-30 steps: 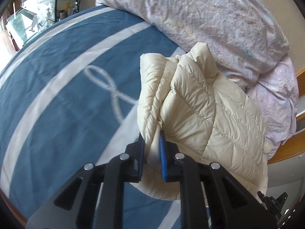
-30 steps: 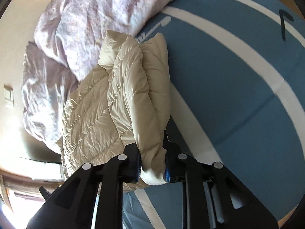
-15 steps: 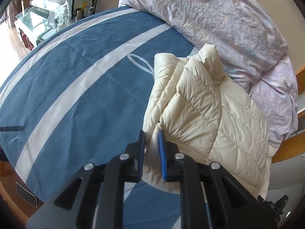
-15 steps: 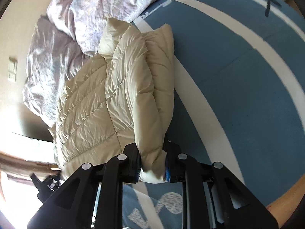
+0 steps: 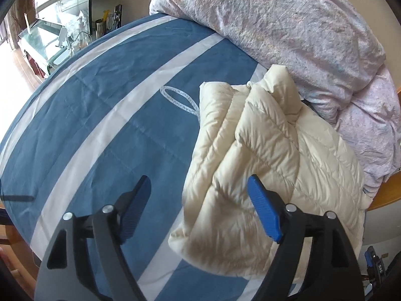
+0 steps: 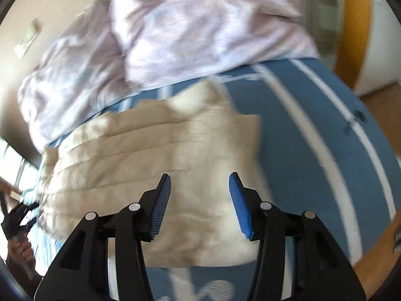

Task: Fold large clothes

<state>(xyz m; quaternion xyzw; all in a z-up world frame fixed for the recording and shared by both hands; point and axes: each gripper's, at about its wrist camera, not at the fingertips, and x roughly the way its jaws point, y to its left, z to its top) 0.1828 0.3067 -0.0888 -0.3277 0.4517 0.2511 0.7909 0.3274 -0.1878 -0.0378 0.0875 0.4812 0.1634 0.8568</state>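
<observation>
A cream quilted puffer jacket (image 5: 263, 165) lies folded in a bundle on the blue bed cover with white stripes (image 5: 100, 115). My left gripper (image 5: 199, 200) is open above the jacket's near left corner, holding nothing. In the right wrist view, which is blurred by motion, the jacket (image 6: 155, 148) lies spread below my right gripper (image 6: 199, 193), which is open and empty above its near edge.
A crumpled pale pink duvet (image 5: 288, 30) is heaped behind the jacket; it also shows in the right wrist view (image 6: 175, 30). A wooden bed frame (image 5: 386, 198) runs along the right. A glass table with bottles (image 5: 57, 40) stands beyond the bed's far left edge.
Both grippers have opened and let go of the jacket, which now rests on the bed. Both have pulled back and up; the right one is swinging, blurring its view.
</observation>
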